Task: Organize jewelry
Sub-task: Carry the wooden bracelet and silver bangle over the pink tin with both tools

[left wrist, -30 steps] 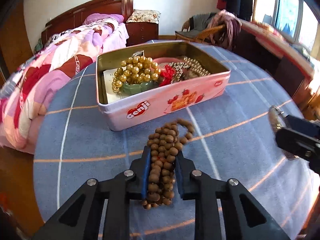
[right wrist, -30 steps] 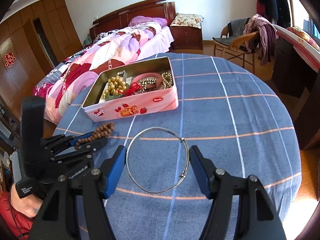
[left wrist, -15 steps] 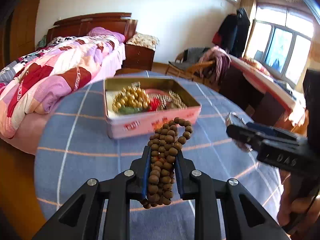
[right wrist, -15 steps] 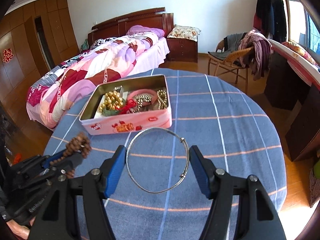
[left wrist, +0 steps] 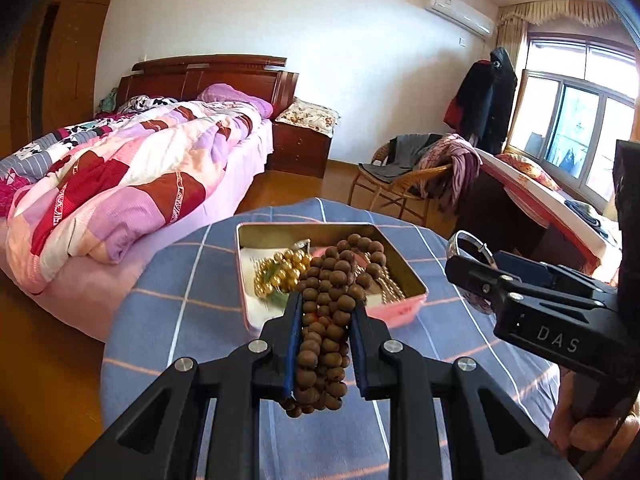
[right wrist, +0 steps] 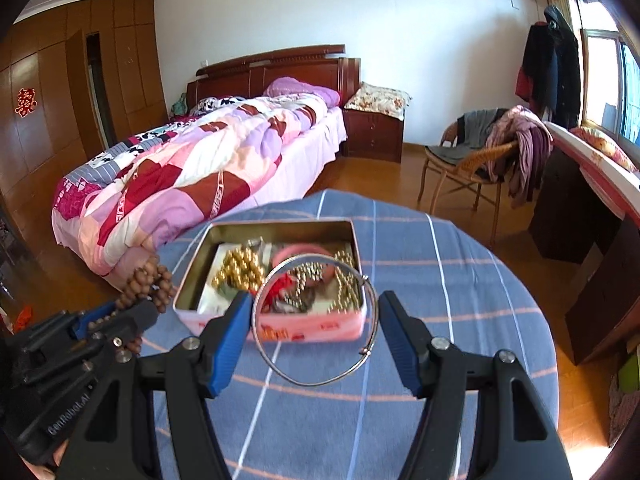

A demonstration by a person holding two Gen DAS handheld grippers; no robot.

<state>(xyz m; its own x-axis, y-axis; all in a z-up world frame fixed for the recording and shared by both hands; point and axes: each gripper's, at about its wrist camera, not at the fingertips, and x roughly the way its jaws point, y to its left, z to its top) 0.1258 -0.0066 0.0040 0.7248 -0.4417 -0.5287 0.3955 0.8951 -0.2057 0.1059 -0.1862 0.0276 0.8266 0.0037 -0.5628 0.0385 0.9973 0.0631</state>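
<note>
A home bedroom: beyond the tool stands a wooden-headboard bed (right wrist: 224,168) under a patchwork quilt, with a nightstand (right wrist: 374,128) beside it, a wicker chair (right wrist: 464,168) heaped with clothes to the right, and a wall air conditioner (left wrist: 458,14) overhead.

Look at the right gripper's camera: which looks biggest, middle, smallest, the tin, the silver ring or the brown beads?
1. Tin
2. Silver ring, nearly as wide, but nearer the camera
3. Brown beads, partly hidden

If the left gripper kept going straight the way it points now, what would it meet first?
Most likely the pink tin. The left gripper, shut on the brown bead string, points down and forward at the tin's open top, where gold beads already lie. Depth is hard to judge; the near wall could come first.
</note>
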